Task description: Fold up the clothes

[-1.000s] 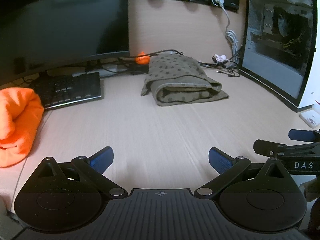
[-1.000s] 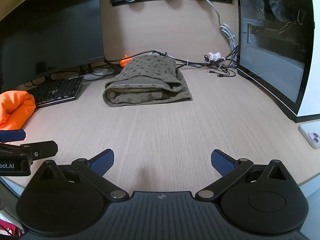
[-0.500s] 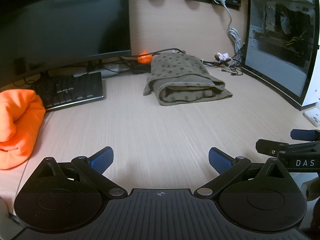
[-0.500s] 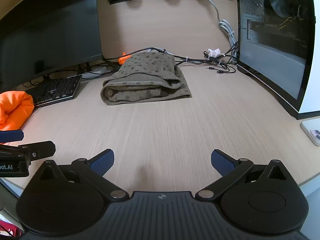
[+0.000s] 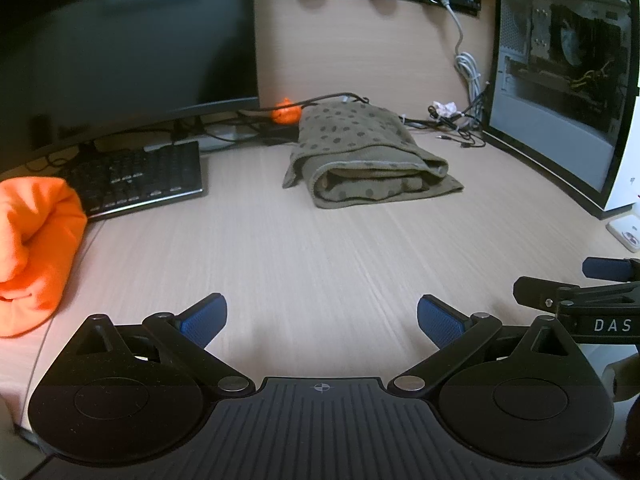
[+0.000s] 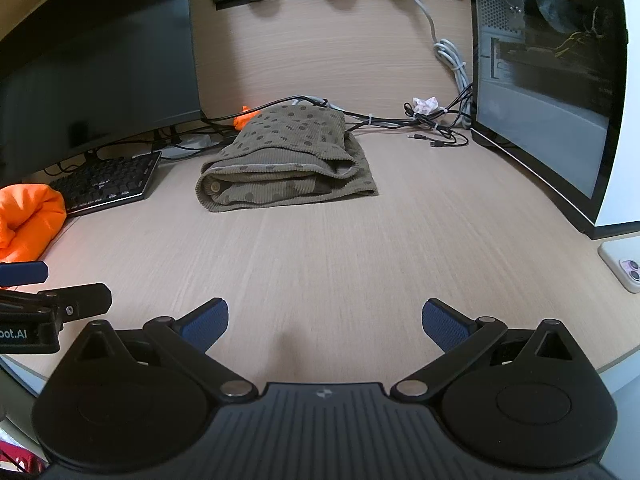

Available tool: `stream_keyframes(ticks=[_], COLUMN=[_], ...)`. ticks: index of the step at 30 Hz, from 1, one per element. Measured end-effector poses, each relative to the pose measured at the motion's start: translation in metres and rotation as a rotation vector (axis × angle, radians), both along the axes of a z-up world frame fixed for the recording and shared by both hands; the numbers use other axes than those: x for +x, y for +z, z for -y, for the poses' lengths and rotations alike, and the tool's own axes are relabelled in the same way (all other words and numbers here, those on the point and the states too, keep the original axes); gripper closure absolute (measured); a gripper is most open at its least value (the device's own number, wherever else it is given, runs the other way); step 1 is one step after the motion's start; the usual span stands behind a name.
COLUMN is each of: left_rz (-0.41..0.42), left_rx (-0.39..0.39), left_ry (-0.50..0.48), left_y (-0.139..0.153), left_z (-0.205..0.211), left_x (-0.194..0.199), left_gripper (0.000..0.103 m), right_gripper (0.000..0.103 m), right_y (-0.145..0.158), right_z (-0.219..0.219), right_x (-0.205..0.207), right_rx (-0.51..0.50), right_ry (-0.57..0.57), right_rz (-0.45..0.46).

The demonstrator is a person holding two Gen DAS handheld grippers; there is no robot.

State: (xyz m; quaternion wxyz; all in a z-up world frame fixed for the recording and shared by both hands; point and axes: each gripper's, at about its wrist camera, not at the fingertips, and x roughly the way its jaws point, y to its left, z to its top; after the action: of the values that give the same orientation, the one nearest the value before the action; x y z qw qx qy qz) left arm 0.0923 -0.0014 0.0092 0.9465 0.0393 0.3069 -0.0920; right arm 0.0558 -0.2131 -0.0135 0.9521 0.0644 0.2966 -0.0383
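- The left gripper [image 5: 322, 320] hovers low over the bare counter [image 5: 320, 248], its jaws spread wide with nothing between them.
- The right gripper [image 6: 325, 322] sits just beside it, jaws likewise spread and empty.
- The folded olive dotted garment [image 6: 286, 160] lies well ahead of both pairs of jaws, flat on the counter, apart from them.
- An orange garment [image 5: 32, 248] is bunched up ahead and left of the left jaws, at the counter's edge, touching a black keyboard [image 5: 136, 176].
- A phone [image 6: 624, 266] lies right of the right jaws.
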Motion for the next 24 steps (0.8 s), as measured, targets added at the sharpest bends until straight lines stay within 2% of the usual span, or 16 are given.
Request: stream_keyframes(ticks=[24], left_rz=[-0.006], left_rx=[0.002], left_ry=[0.019], left_y=[-0.0018], left_z=[0.0086], left_x=[0.0009], left_gripper=[0.000], right_gripper=[0.000], right_y=[-0.0023], right_z=[0.0021], right_x=[0.0040], right_rx=[0.004], right_ry=[0.003], right_rz=[-0.015])
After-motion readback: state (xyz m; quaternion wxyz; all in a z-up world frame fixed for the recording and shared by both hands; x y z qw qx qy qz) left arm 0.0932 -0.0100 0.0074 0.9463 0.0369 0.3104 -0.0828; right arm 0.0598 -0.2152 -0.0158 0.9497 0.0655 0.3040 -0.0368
